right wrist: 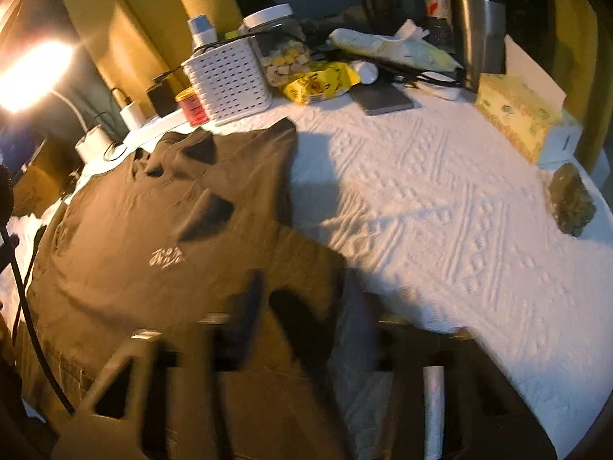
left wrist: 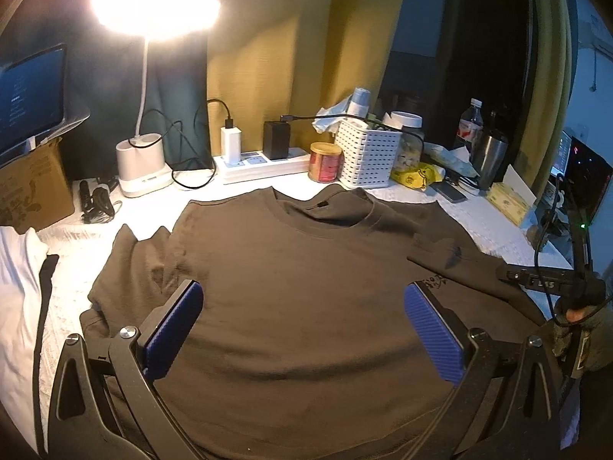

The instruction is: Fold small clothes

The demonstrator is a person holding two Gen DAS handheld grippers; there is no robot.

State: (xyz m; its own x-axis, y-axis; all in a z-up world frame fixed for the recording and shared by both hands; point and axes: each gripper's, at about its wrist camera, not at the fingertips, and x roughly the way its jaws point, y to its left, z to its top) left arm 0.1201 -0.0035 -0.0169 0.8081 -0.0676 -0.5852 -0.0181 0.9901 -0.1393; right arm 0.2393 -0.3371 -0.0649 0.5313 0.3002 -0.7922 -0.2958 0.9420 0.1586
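White patterned cloth (right wrist: 440, 207) covered the counter; the brown shirt (left wrist: 299, 287) lay flat, collar toward the lamp (left wrist: 141, 165). Left tool (left wrist: 302, 329) gaped wide above it. Right tool (right wrist: 291, 345) blurred, grip unclear. Open cloth right of the shirt's edge.

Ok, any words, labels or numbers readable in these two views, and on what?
Nothing reads clearly.
T-shirt: pale chest print, stylised script, unreadable.
Screen: lines of text, too small.
Cardboard box: printing blurred.
Red can, bottle, yellow packet: labels too small to read.
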